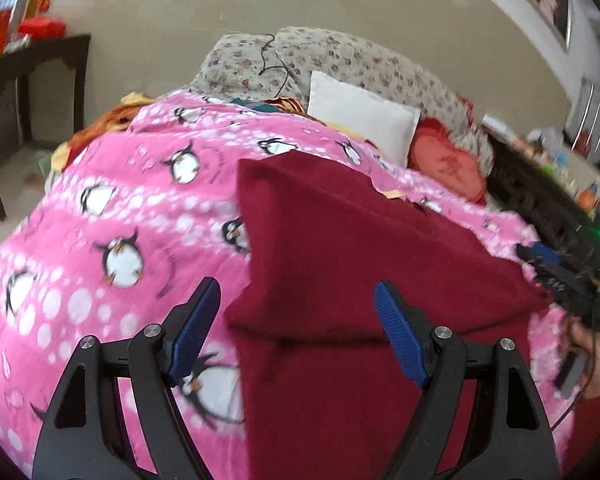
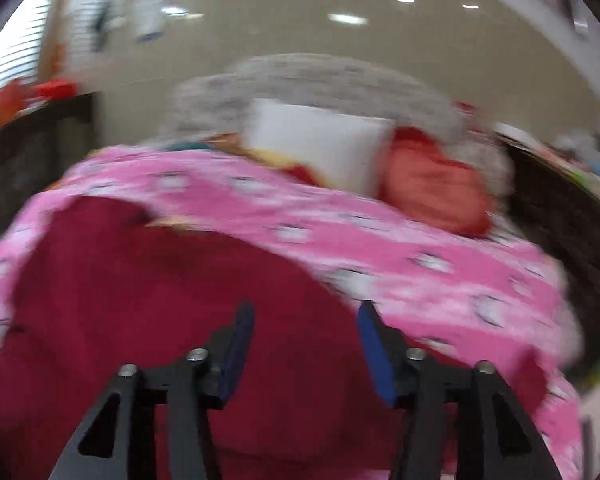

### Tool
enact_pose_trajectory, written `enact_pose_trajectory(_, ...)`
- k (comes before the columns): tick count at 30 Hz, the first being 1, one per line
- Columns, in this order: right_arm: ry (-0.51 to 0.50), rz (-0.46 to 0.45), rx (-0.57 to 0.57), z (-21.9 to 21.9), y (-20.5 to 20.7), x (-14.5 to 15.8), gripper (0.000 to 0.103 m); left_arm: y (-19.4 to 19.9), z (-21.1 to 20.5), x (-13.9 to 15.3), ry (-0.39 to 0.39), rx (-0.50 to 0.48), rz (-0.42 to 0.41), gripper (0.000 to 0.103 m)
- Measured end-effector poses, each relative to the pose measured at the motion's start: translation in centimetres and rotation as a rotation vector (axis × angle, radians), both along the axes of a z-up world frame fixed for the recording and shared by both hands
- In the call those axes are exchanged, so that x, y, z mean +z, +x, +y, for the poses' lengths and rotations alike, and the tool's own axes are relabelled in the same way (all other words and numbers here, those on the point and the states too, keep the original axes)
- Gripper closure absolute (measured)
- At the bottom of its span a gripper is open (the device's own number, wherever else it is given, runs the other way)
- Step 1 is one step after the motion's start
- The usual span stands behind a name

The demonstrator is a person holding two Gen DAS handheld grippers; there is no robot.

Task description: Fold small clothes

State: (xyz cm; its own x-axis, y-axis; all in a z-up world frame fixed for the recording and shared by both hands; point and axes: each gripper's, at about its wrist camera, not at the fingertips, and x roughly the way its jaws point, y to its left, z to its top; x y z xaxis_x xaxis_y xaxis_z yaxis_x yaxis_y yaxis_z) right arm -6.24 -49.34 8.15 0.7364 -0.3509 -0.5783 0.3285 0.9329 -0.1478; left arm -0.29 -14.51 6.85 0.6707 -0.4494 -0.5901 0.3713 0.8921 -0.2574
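Left claw point(image 1: 296, 312) at bottom centre, blue pads point(image 1: 196, 326) spread wide, gripping nothing, poised over a maroon cloth point(image 1: 340, 248). Cloth partly folded, spread on a pink penguin blanket point(image 1: 112, 200) covering the bed, filling centre to lower right. Right claw point(image 1: 560, 276) at the right edge, touching the cloth's right corner. In the blurred right view, right claw point(image 2: 306, 342) likewise parted, empty, above the cloth point(image 2: 160, 300). Farther back, white pillow point(image 1: 360, 124), red cushion point(image 1: 448, 168), floral bedding point(image 1: 340, 56). Dark desk point(image 1: 28, 60) upper left.
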Motion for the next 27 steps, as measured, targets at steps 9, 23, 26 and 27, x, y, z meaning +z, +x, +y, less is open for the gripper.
enact_pose_trajectory(9,0.126,-0.082,0.156,-1.0,0.8,1.0,0.097,4.4,-3.0,-3.0,0.06,0.099,0.042,0.023)
enact_pose_trajectory(23,0.125,0.034,0.118,-0.7,-0.4,-1.7,0.081,5.3,-2.8,-5.0,0.055,0.118,0.091,0.023)
enact_pose_trajectory(26,0.16,0.05,0.089,-1.0,-0.4,-3.6,0.081,5.4,-2.7,-5.2,0.05,0.114,0.097,0.023)
enact_pose_trajectory(27,0.193,0.053,0.09,-1.5,-0.8,-3.2,0.081,5.5,-2.7,-5.3,0.048,0.114,0.101,0.023)
